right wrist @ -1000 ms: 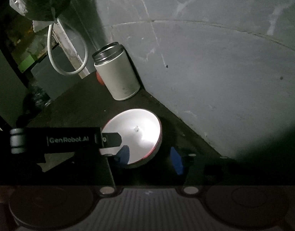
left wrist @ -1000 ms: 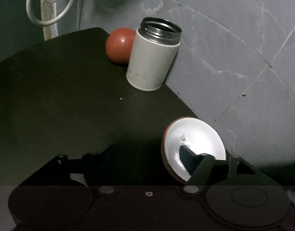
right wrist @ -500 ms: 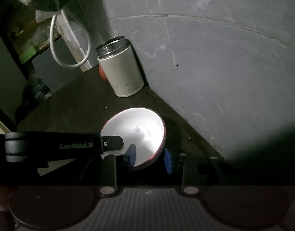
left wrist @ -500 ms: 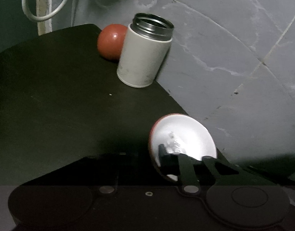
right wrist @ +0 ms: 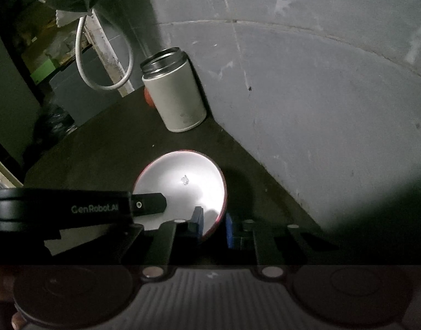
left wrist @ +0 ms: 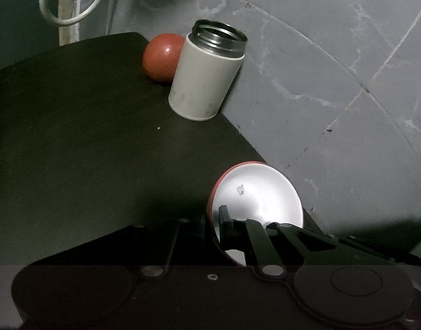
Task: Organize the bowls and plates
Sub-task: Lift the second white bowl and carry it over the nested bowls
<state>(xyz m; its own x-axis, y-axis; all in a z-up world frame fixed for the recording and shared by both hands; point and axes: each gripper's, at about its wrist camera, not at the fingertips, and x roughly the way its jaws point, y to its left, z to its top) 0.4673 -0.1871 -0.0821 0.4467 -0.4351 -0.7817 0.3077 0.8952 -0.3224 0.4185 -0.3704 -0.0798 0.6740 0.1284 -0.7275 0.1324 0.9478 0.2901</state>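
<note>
Two grippers on one bowl (right wrist: 183,184), near table's (left wrist: 73,151) wall-side edge. Left gripper (left wrist: 210,222) pinching its left rim; right gripper (right wrist: 213,225) straddling near rim, not visibly clamped.

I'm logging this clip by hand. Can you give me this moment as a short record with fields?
surface: dark table against a grey wall
bowl: white inside, red outside, near the wall
left gripper: shut on the bowl's rim
right gripper: blue pads astride the opposite rim; contact unclear
canister: white, open metal top, upright by the wall
red ball: behind the canister
</note>
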